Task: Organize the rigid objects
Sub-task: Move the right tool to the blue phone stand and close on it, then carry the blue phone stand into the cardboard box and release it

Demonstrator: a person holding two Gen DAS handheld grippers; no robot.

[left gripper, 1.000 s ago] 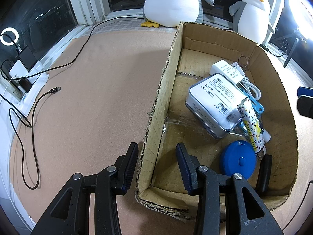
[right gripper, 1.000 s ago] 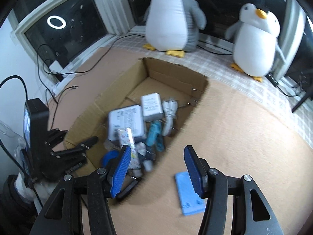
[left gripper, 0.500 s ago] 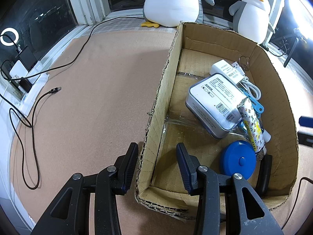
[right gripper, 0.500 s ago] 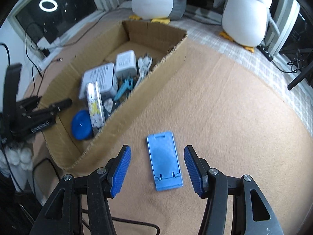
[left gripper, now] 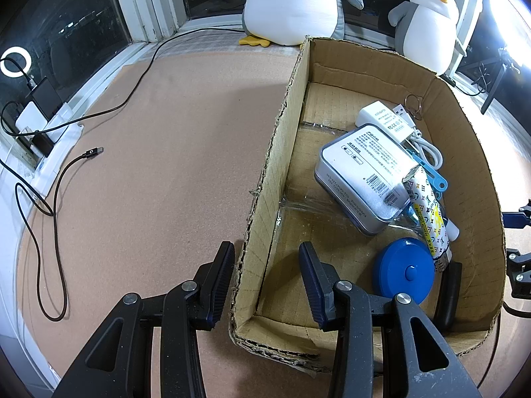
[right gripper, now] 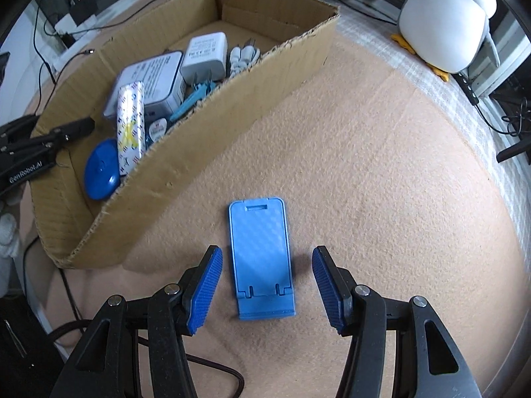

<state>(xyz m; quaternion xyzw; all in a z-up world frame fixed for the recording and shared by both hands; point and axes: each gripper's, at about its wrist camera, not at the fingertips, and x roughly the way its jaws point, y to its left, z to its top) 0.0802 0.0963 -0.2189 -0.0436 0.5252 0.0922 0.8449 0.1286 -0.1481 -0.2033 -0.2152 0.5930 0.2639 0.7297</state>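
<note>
A blue phone stand (right gripper: 260,258) lies flat on the tan mat, outside the cardboard box (right gripper: 212,122). My right gripper (right gripper: 265,285) is open, its fingers on either side of the stand's near end, not touching it. My left gripper (left gripper: 265,278) is open and straddles the box's left wall (left gripper: 268,179) near the front corner. Inside the box lie a white tin (left gripper: 361,179), a white charger (left gripper: 385,119), a patterned tube (left gripper: 428,212), a blue round case (left gripper: 403,273) and a black item (left gripper: 448,295).
Two plush penguins (left gripper: 295,3) (left gripper: 428,23) sit at the back by the window. A black cable (left gripper: 43,199) loops on the mat at the left. A cable (right gripper: 212,368) runs under my right gripper.
My right gripper has swung away from the box and down to the blue phone stand, which now lies between its open fingers. The left gripper has not moved.
</note>
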